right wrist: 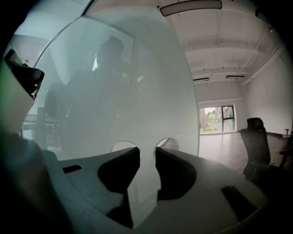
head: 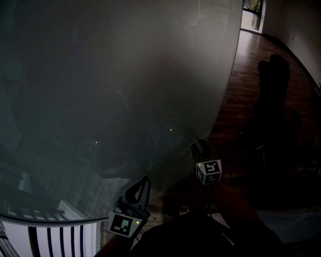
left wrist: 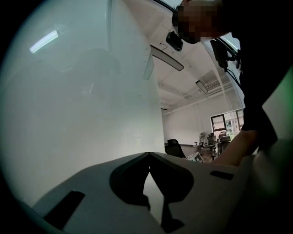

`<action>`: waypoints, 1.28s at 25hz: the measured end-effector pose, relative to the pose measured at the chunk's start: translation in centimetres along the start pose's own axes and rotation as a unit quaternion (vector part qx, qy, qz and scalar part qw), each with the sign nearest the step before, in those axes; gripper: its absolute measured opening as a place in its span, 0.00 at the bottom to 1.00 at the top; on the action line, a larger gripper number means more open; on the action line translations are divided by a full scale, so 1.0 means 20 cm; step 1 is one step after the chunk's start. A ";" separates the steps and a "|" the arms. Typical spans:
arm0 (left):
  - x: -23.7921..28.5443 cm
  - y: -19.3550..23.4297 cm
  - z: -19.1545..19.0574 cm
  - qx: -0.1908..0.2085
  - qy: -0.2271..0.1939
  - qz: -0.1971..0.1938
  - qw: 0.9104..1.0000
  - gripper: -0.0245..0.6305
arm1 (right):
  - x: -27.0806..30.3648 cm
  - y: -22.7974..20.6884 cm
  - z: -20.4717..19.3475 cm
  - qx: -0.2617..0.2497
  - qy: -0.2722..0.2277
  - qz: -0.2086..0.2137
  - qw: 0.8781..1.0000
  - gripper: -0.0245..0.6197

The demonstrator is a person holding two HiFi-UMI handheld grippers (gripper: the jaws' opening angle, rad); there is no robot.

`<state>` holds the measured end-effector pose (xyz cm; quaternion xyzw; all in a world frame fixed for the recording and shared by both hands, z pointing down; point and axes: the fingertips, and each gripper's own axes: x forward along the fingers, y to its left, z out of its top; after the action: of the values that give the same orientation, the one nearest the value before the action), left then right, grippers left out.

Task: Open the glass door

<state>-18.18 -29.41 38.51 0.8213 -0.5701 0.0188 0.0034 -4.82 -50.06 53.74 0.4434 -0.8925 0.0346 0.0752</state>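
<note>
A big frosted glass door (head: 110, 90) fills the left and middle of the head view; its free edge curves down on the right. My left gripper (head: 144, 181) is low in front of the pane, and in the left gripper view the door (left wrist: 91, 100) stands close on the left. This left gripper (left wrist: 149, 155) is shut, tips touching, with nothing between them. My right gripper (head: 200, 146) is by the door's lower edge. In the right gripper view the right gripper (right wrist: 147, 153) has its jaws apart, with only the pale glass (right wrist: 137, 91) showing in the gap.
A dark office chair (head: 273, 80) stands on the wooden floor (head: 241, 75) to the right of the door; this chair (right wrist: 255, 137) also shows in the right gripper view. A bright doorway (head: 249, 15) lies at the far end. A striped white surface (head: 60, 236) shows at bottom left.
</note>
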 end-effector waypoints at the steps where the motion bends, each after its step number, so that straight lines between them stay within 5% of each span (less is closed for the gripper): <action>1: -0.01 0.00 0.00 0.001 -0.001 0.002 1.000 0.05 | 0.00 0.00 -0.01 -0.001 -0.001 0.002 1.000 0.19; 24: 0.27 0.41 0.00 -0.012 0.004 0.021 1.000 0.05 | 0.52 0.08 0.07 -0.008 -0.006 0.027 1.000 0.19; 32: 0.19 0.23 0.13 -0.014 0.008 0.051 0.999 0.05 | 0.34 0.09 0.19 -0.011 0.001 0.054 0.998 0.19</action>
<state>-21.04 -34.62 35.95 0.7906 -0.6118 0.0175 0.0185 -10.62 -54.78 51.15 0.3933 -0.9155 0.0296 0.0789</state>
